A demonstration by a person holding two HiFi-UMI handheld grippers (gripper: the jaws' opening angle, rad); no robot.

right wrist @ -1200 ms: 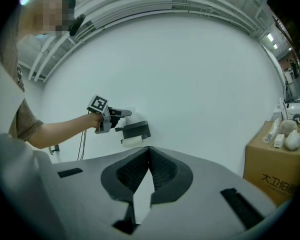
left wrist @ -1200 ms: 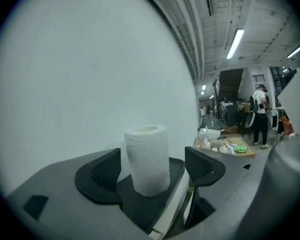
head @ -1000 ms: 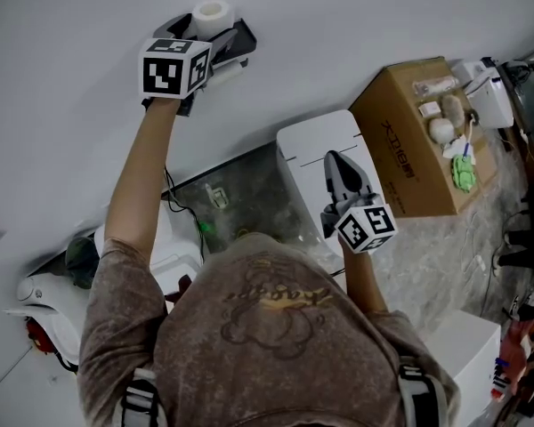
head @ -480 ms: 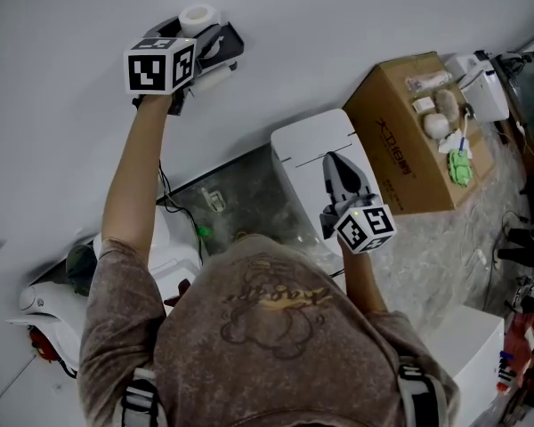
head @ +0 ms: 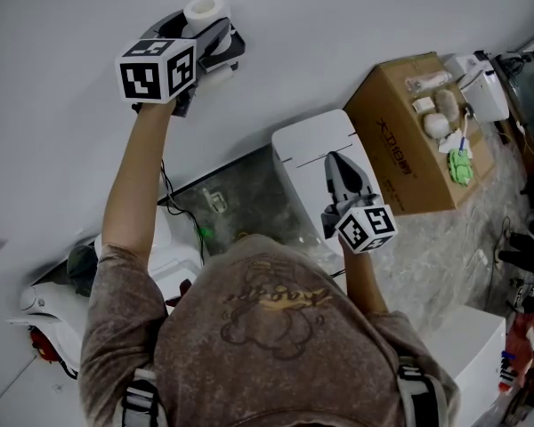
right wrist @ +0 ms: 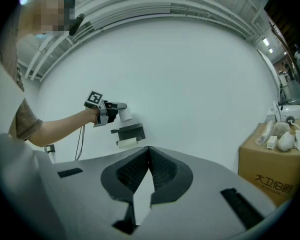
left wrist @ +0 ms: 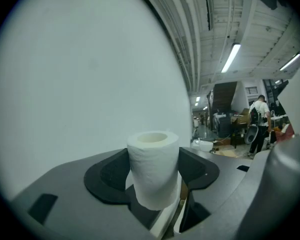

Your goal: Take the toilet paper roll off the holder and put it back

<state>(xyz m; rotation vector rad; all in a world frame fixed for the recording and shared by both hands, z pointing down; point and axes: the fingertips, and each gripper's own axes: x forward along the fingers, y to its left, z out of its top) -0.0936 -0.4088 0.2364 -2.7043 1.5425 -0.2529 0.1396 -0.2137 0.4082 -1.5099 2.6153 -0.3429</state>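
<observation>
A white toilet paper roll (head: 203, 9) stands upright between the jaws of my left gripper (head: 205, 27), which is shut on it, high against the white wall. The jaws have just been closing on it. In the left gripper view the roll (left wrist: 152, 154) fills the gap between the dark pads (left wrist: 107, 176). The black wall holder (head: 229, 53) sits just below the roll, and the right gripper view shows it (right wrist: 130, 132) with a second white roll (right wrist: 126, 142) under it. My right gripper (head: 341, 169) hangs lower at mid-frame, shut and empty (right wrist: 149, 154).
A white cabinet (head: 316, 163) stands under the right gripper. Right of it is a cardboard box (head: 409, 140) with small items on top. A white device (head: 49, 301) sits at lower left. A person (left wrist: 260, 126) stands far off in the room.
The left gripper has closed on the roll and lifted it slightly above the holder. The right gripper has stayed put.
</observation>
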